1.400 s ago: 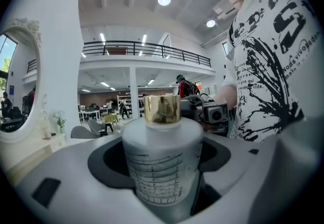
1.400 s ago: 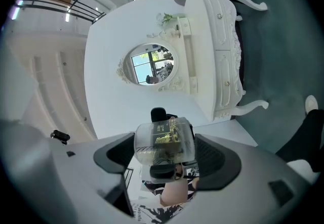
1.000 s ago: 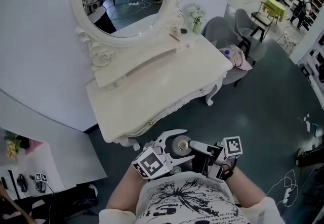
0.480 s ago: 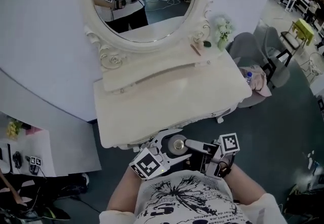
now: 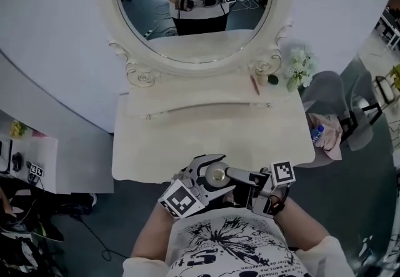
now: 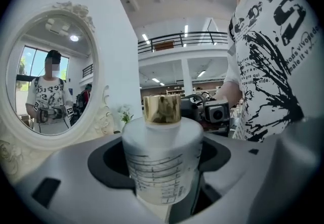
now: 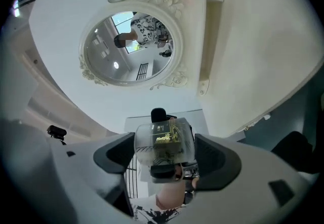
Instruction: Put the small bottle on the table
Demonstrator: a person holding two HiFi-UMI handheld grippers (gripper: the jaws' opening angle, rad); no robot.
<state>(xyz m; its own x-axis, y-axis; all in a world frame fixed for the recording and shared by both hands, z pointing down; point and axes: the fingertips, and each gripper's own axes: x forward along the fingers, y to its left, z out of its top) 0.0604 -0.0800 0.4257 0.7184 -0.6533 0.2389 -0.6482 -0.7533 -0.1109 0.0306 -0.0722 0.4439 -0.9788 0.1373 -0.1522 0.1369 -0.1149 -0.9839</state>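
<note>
**Change of state.** Over the last second the head view swings round until the white dressing table lies square ahead, its front edge just beyond both grippers. The oval mirror now reflects the person with the two grippers. Both grippers keep the same pose, close to the chest and just short of the tabletop.

**Left gripper**. The jaws are closed on a frosted bottle with a gold cap. It stands upright between the pads, and printed graduation lines face the camera.

**Right gripper**. The jaws are closed part-way on a small clear bottle with gold print and a dark end. Both pads bear on its sides.

**Location of task item.** The small clear bottle is probably the item to be set down. It is held off the table, at the near edge.

**Consequence.** The approach appears complete and the bare tabletop is within reach. Placing is not yet begun. The next move calls for carrying the right gripper forward over the open surface, lowering until the base seats, then opening the jaws.
</note>
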